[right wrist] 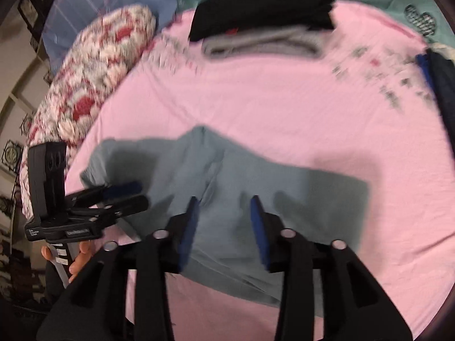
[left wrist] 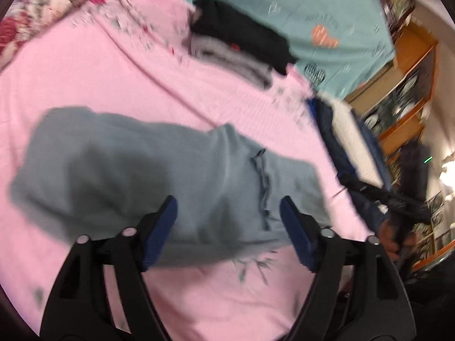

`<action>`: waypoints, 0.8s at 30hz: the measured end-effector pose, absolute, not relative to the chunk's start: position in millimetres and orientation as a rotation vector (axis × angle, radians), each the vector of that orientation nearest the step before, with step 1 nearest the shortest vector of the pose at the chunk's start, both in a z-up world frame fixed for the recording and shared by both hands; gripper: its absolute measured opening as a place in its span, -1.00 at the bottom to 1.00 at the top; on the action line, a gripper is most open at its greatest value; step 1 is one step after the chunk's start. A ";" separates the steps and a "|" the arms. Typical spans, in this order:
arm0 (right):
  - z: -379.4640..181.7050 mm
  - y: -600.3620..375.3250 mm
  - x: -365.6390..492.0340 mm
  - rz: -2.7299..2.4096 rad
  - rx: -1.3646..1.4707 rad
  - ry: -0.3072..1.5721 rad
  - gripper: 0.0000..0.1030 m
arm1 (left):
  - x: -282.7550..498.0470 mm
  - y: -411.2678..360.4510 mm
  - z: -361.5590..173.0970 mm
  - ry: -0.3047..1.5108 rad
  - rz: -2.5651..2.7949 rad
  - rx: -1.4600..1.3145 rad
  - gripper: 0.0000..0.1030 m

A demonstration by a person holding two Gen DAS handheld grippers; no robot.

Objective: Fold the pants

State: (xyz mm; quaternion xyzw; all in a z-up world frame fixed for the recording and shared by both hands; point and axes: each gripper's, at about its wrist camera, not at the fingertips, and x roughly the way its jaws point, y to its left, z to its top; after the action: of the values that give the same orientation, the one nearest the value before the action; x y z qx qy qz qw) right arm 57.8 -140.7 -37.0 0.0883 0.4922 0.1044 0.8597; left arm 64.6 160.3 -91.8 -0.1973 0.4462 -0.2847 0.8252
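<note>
Grey-blue pants (left wrist: pixel 159 167) lie folded into a rough rectangle on the pink bedsheet (left wrist: pixel 85 65); they also show in the right wrist view (right wrist: pixel 233 176). My left gripper (left wrist: pixel 229 204) hovers over the pants' near edge, jaws open and empty; it also shows at the left of the right wrist view (right wrist: pixel 136 194). My right gripper (right wrist: pixel 224 201) hovers above the pants' middle, jaws open and empty. In the left wrist view it is a dark blur at the far right (left wrist: pixel 409 193).
A stack of folded clothes, black on grey (right wrist: pixel 264 17), sits at the far side of the pink sheet. A floral pillow (right wrist: pixel 93 79) lies at the left. Dark blue clothing (left wrist: pixel 335 142) lies at the right edge. Wooden shelves (left wrist: pixel 409 91) stand beyond the bed.
</note>
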 end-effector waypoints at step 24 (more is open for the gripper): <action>-39.4 -249.9 -52.9 0.129 0.436 0.934 -0.13 | 97.7 248.8 -146.2 1.134 -0.247 -0.804 0.91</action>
State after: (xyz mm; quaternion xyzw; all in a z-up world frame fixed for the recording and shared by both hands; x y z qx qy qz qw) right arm -52.9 -249.9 -39.4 0.2082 0.4462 0.0617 0.8682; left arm 97.7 248.8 -146.2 -0.3693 0.5212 -0.1137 0.7610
